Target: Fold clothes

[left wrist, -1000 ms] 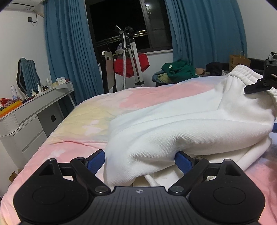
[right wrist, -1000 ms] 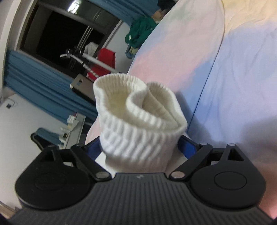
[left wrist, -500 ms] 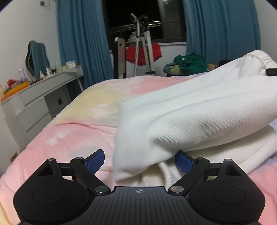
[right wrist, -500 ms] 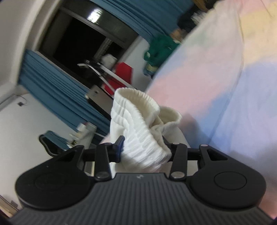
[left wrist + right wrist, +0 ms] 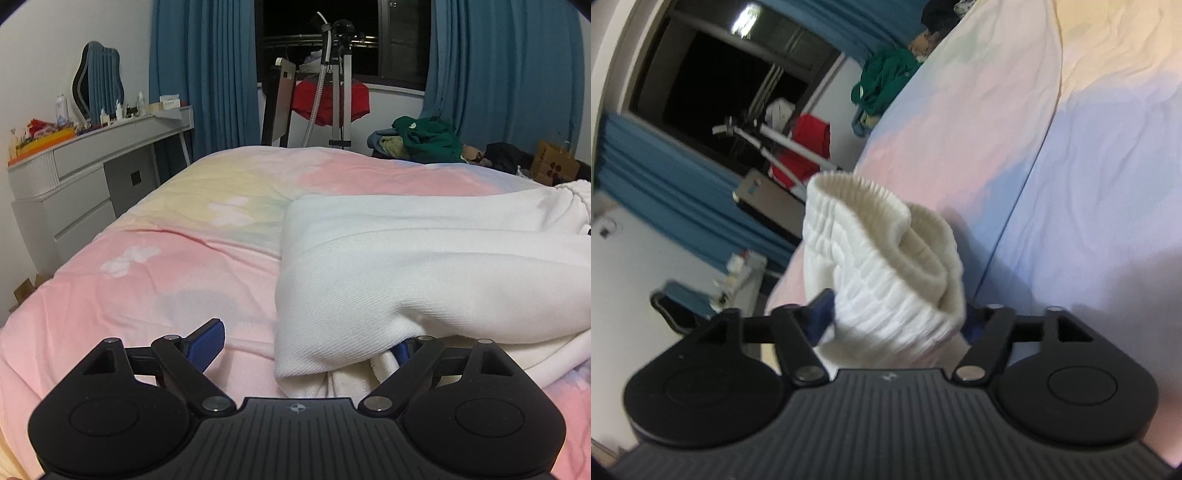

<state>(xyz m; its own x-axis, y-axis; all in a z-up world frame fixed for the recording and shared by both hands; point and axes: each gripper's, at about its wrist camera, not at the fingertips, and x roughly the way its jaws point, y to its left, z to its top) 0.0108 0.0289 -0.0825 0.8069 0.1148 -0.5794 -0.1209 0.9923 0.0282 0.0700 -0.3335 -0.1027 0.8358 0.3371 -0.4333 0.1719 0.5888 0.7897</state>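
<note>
- White knitted cotton trousers (image 5: 424, 273): lie folded on the pastel pink, yellow and blue bed cover (image 5: 177, 266), toward its right half in the left wrist view; the upper layer is doubled over a lower layer, and a rounded fold edge faces the camera.
- Ribbed elastic waistband (image 5: 886, 273) of the trousers: bunched into a curl, raised above the bed cover in the right wrist view.
- Left gripper (image 5: 306, 343): fingers spread wide and released; the left blue pad (image 5: 207, 345) rests clear of the cloth over the bed cover, the right pad is tucked under the fold edge and mostly hidden.
- Right gripper (image 5: 897, 321): blue pads sit on either side of the waistband with the cloth filling the gap; the view is blurred, so I cannot tell whether it is clamped.
- Grey-white dresser (image 5: 74, 192): stands left of the bed, its top carrying bottles, small boxes and a blue-framed wavy mirror (image 5: 96, 83).
- Brown cardboard box (image 5: 556, 168): at the far right beyond the bed; contents not visible.
- Heap of green and dark clothes (image 5: 428, 140): beyond the far edge of the bed.
- Red garment (image 5: 328, 99): hangs on a metal stand before the dark window, between blue curtains (image 5: 203, 74).
</note>
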